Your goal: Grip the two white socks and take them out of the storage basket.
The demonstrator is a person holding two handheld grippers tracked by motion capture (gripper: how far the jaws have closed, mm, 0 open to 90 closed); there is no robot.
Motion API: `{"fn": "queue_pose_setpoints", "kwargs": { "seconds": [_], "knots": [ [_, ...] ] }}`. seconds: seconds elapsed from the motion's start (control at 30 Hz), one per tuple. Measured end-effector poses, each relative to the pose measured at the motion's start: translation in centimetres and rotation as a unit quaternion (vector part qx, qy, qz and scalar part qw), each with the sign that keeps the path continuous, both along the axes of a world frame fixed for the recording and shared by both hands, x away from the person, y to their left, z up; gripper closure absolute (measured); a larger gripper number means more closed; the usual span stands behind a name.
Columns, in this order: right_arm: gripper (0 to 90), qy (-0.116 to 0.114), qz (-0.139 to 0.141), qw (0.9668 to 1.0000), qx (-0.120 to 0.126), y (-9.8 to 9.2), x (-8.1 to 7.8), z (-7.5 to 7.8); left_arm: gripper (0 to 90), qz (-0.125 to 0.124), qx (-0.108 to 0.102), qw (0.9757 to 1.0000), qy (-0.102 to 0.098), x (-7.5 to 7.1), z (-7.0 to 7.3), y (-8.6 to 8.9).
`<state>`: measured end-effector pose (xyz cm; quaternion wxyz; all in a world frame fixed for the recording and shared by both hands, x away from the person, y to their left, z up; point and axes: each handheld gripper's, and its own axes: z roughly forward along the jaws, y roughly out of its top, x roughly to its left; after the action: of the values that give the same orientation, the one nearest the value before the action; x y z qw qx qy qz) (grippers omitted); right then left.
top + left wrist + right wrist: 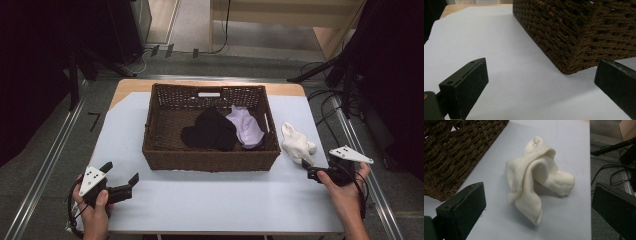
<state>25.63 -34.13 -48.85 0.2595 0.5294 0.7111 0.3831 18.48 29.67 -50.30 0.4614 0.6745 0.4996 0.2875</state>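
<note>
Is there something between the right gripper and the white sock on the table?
No. The right gripper is open, with only bare table between it and the white sock.

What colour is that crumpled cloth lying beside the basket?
The cloth is cream white, clearest in the right gripper view.

I can read no text, label, brand or number anywhere from my station. The wicker basket (210, 160) carries a small white tag (209, 94), but its face is too blurred to read.
</note>
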Motion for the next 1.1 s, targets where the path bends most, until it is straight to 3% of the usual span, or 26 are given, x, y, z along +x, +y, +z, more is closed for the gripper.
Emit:
{"fn": "queue_pose_setpoints", "kwargs": {
  "seconds": [0.23, 0.4, 0.9, 0.97, 1.1],
  "knots": [
    [0.0, -0.015, -0.02, 0.9994, 0.025, -1.1, -1.6, -0.7, 0.0, 0.0, 0.001, 1.0, -0.001, 0.0, 0.0, 0.0],
    [0.0, -0.04, -0.045, 0.997, 0.049, -2.5, -3.4, -1.6, 0.0, -0.001, 0.0, 1.0, -0.001, 0.0, 0.0, 0.0],
    [0.0, -0.055, -0.07, 0.994, 0.063, -4.1, -7.5, -3.4, 0.0, -0.002, -0.001, 1.0, 0.0, 0.0, 0.0, 0.0],
    [0.0, -0.069, -0.078, 0.9921, 0.07, -4.3, -8.4, -3.5, 0.0, -0.003, -0.002, 1.0, 0.001, 0.0, 0.0, 0.0],
    [0.0, -0.075, -0.08, 0.9917, 0.066, -4.0, -8.8, -3.7, 0.0, -0.003, -0.003, 1.0, 0.001, 0.1, 0.0, 0.0]
  ]
}}
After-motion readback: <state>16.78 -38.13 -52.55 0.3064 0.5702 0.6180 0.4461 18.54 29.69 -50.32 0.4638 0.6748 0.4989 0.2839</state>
